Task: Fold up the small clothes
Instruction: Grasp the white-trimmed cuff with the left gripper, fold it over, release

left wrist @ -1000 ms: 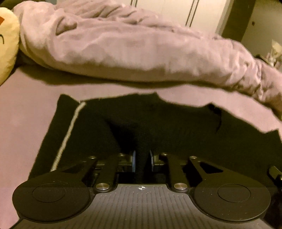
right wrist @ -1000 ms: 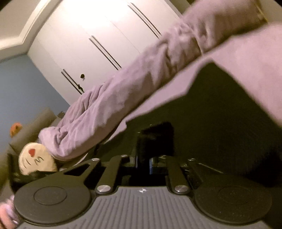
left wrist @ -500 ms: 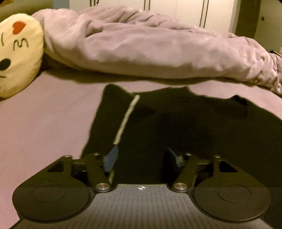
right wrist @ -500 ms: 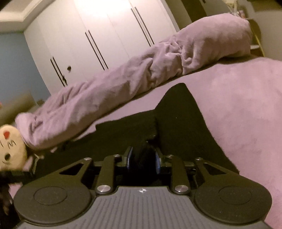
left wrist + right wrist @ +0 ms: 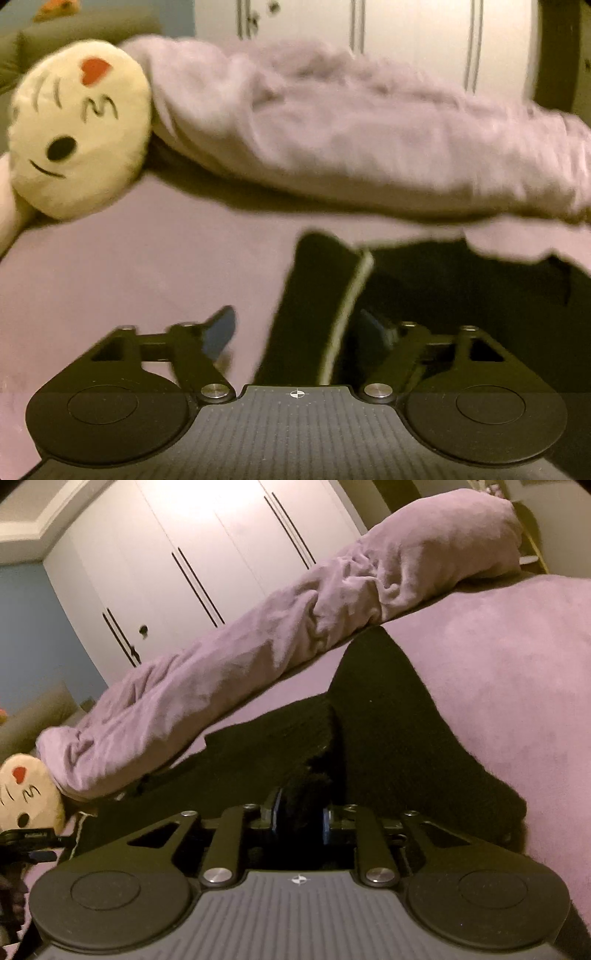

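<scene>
My left claw [image 5: 295, 332] is opening, striped edge between its jaws unpinched; my right claw [image 5: 299, 812] pinches a bunch of the black garment [image 5: 388, 716] lying mid-frame on the bed [image 5: 517, 664]. Fold laid, I judge; next, release and regrip.

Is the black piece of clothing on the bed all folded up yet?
Partly folded: the black garment with a white stripe lies doubled over itself, one flap on top.

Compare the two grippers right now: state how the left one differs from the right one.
The left gripper has its jaws wide and opening, pads clear of the black garment; the right gripper has narrow jaws pinching a bunch of that garment. The left sits at the white-striped edge; the right at a plain black part. Both are over the purple bedsheet.
</scene>
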The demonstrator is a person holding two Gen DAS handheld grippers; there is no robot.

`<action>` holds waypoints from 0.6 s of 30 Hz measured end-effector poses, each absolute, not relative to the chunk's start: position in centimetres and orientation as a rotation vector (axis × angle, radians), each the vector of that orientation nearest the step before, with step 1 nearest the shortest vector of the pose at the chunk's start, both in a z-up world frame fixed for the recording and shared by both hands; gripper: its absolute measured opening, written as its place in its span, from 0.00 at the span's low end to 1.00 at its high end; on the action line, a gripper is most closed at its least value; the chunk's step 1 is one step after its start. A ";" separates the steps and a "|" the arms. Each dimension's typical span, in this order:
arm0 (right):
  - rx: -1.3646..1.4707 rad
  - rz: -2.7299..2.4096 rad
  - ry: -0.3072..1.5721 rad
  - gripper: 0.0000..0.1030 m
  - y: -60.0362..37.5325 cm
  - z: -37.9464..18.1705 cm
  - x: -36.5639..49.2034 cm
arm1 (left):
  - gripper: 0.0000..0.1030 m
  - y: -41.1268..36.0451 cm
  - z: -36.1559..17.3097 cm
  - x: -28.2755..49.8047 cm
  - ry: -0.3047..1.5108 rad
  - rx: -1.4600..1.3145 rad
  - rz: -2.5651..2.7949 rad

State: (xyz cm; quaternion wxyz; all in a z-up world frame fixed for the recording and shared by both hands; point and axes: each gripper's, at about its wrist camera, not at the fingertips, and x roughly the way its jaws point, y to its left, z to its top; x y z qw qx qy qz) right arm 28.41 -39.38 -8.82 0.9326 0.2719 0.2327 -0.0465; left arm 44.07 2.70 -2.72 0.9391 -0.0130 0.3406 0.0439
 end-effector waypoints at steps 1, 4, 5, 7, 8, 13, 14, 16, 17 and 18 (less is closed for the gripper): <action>0.561 -0.089 0.471 0.23 -39.4 -8.9 28.3 | 0.81 2.8 -2.7 44.3 0.688 -0.030 0.071; 0.563 -0.086 0.465 0.26 -39.3 -9.2 28.2 | 0.81 1.8 -3.8 45.9 0.754 0.075 0.059; 0.564 -0.086 0.465 0.26 -39.4 -9.2 28.2 | 0.81 1.3 -4.4 46.5 0.782 0.110 0.044; 0.574 -0.084 0.460 0.26 -39.5 -9.3 28.2 | 0.82 0.8 -5.2 46.9 0.777 0.144 0.056; 0.578 -0.082 0.458 0.26 -39.5 -9.3 28.1 | 0.81 0.8 -5.2 47.2 0.761 0.134 0.061; 0.595 -0.075 0.455 0.26 -39.8 -9.5 28.1 | 0.26 1.1 -5.2 48.0 0.767 0.068 0.029; 0.596 -0.074 0.454 0.26 -39.8 -9.5 28.1 | 0.21 1.2 -5.0 47.8 0.755 0.059 0.023; 0.605 -0.069 0.448 0.26 -39.9 -9.6 28.0 | 0.18 2.1 -4.5 47.6 0.726 0.007 0.044; 0.611 -0.066 0.443 0.26 -40.0 -9.6 27.9 | 0.18 2.9 -4.2 47.6 0.710 -0.034 0.058; 0.618 -0.062 0.439 0.26 -40.1 -9.6 27.8 | 0.18 4.0 -4.1 47.6 0.699 -0.087 0.070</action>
